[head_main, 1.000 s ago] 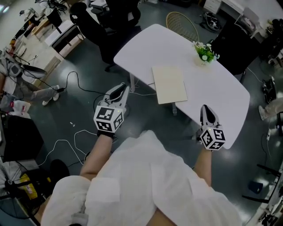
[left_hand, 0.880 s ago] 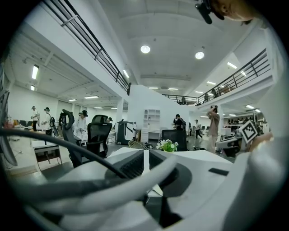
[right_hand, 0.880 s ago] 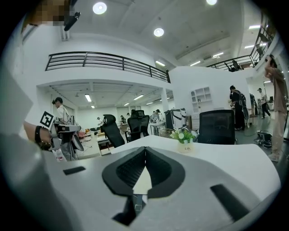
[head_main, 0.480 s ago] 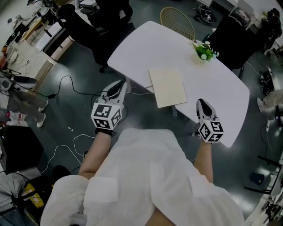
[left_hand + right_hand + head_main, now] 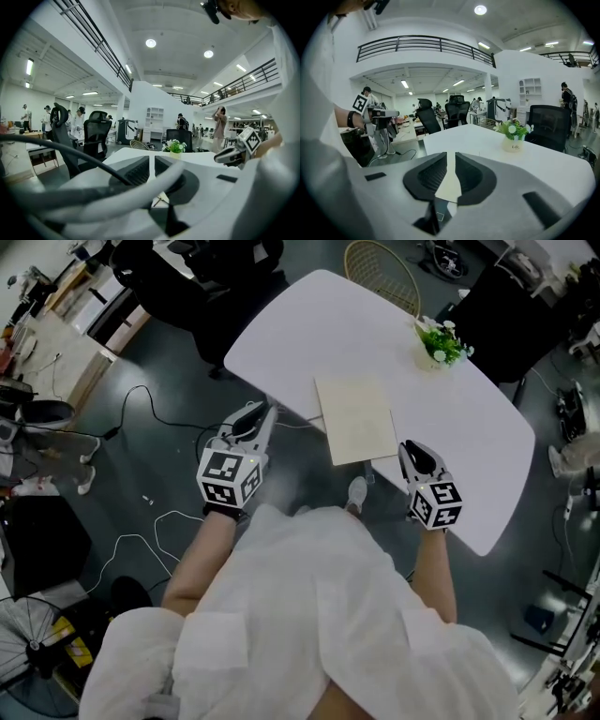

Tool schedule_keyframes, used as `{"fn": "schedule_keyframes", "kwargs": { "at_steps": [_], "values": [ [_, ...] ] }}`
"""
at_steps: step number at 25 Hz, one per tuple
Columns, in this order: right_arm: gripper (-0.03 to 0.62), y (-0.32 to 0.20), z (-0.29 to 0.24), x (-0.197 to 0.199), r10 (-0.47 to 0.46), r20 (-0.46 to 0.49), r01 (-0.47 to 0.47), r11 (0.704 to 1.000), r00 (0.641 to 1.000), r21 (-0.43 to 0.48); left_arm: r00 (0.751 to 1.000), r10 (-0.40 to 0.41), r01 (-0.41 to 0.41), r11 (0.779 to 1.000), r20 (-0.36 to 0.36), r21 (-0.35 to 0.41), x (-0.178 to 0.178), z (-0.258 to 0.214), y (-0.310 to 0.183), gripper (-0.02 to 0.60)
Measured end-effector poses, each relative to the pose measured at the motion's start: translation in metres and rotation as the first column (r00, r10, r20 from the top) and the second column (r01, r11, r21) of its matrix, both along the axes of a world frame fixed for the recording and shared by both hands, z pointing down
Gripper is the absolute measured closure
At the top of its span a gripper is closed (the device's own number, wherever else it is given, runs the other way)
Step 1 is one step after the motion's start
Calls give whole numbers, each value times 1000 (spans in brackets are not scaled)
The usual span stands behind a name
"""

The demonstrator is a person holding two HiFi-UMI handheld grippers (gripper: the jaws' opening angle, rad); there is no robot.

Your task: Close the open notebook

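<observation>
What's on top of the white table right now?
A cream notebook lying flat near the front edge and a small potted plant toward the far side. Nothing else shows; anything under the notebook is covered.

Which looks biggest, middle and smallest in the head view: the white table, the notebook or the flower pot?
1. white table: biggest by far.
2. notebook: middle.
3. flower pot: smallest.
The pot sits a bit farther from the camera, but not enough to change the order.
</observation>
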State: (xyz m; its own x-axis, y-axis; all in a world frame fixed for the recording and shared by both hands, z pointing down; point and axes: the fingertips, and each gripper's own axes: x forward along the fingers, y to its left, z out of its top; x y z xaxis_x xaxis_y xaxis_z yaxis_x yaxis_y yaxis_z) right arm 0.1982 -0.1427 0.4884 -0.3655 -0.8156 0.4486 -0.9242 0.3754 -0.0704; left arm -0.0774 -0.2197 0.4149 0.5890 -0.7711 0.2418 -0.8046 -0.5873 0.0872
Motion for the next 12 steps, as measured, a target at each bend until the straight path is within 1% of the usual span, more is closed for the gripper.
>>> {"fn": "schedule_keyframes", "kwargs": {
  "at_steps": [3,5,7,10,12],
  "values": [
    [516,-8,16,-14,-87,-13,87,995,996,-39,1000,-6,6,1000,10,-15,2,7,-3,551],
    [497,-12,29,-25,-145,-31,142,987,989,-71,1000,-10,11,999,16,-32,2,16,-2,551],
    [496,-14,42,-35,-194,-54,188,977,979,-100,1000,-14,15,999,27,-49,1,26,-1,551],
    [488,-16,64,-51,-270,-88,256,956,959,-147,999,-19,22,997,42,-70,1,40,0,551],
    [479,-14,80,-57,-328,-124,303,934,936,-188,999,-11,15,996,51,-88,5,49,2,551]
  ]
}}
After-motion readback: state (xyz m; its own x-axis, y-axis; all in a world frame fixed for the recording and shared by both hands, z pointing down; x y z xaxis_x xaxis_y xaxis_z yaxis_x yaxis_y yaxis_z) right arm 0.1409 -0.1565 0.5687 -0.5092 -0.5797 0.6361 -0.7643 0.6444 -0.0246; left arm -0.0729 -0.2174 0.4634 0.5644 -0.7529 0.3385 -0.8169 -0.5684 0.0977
